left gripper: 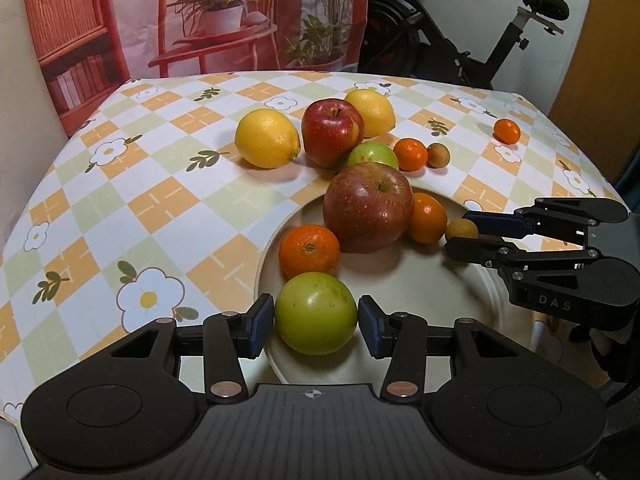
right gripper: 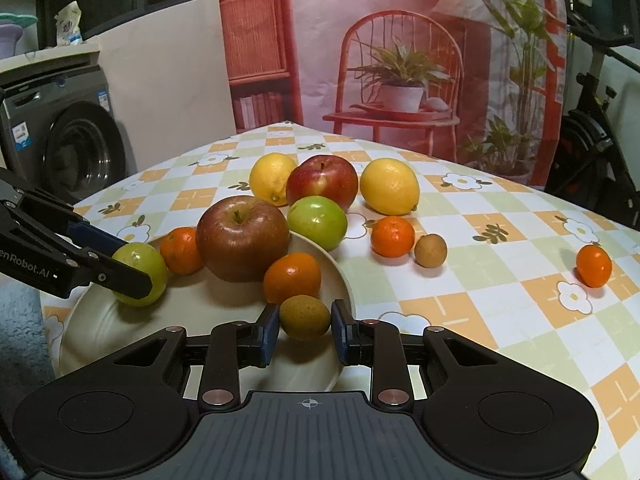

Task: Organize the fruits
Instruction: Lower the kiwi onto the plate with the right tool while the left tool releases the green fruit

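Left-wrist and right-wrist views of a fruit-sorting bench covered in a chequered floral cloth (left gripper: 160, 200). The left claw (left gripper: 316, 320) is clamped on a smooth round green fruit (left gripper: 316, 312), its blue pads touching the fruit's sides, low centre of frame over the near part of the shallow cream plate (left gripper: 420, 280). The right claw (right gripper: 305, 320) is clamped on a small brownish-green oval fruit (right gripper: 305, 317) at the plate's right rim.

On the plate lie a large dark-red apple (left gripper: 368, 212) and two glossy mandarins (left gripper: 309, 250). Off the plate, toward the top of the frame, lie two yellow lemons (left gripper: 267, 138), a brighter red apple (left gripper: 332, 132), a second green fruit (left gripper: 372, 154), a mandarin, a small brown fruit, and a lone mandarin (left gripper: 506, 131) at far right.

Handling, as judged: the green fruit looks firm, waxy and moderately heavy, so it is best held across its widest girth. The small fruit looks light and thin-skinned, so it calls for gentle pressure at mid-body.
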{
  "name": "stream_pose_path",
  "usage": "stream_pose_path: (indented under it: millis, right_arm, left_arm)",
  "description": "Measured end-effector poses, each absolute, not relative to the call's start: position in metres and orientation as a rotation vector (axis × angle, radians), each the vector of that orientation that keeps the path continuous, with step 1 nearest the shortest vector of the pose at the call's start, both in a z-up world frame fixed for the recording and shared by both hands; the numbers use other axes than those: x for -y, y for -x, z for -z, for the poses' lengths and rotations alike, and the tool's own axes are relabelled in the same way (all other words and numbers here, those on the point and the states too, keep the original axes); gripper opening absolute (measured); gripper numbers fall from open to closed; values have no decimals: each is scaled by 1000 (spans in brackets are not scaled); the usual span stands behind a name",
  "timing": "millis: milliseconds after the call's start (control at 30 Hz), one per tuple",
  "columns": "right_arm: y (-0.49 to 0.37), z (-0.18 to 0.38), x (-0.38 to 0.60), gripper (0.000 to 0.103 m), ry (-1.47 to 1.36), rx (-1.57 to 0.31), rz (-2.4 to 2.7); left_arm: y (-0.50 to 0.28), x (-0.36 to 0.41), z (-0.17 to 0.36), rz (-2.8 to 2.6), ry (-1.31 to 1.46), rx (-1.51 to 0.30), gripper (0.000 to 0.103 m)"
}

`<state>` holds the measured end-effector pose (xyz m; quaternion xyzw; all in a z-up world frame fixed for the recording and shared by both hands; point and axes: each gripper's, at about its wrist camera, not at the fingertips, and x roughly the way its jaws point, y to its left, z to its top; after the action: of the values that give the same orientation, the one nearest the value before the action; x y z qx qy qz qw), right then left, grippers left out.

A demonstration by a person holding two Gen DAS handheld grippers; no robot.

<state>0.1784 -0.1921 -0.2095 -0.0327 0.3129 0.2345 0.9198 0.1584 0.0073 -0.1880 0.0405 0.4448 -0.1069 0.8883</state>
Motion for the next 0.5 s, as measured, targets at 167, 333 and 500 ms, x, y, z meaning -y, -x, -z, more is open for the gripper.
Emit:
stream_pose_path:
  millis: [167,333,500]
  right_arm:
    - [-178,210,191,26,58,-644,-478]
    - [-176,207,193,29,47,-632,-477]
    - [-172,202,202,31,-4,-594,-471]
  left_arm:
    - [-156,-7,186,214,-91,-908,50]
    - [-152,-10,179,194,-86,-866,51]
    - [-150,-11,175,183,-79,-833,51]
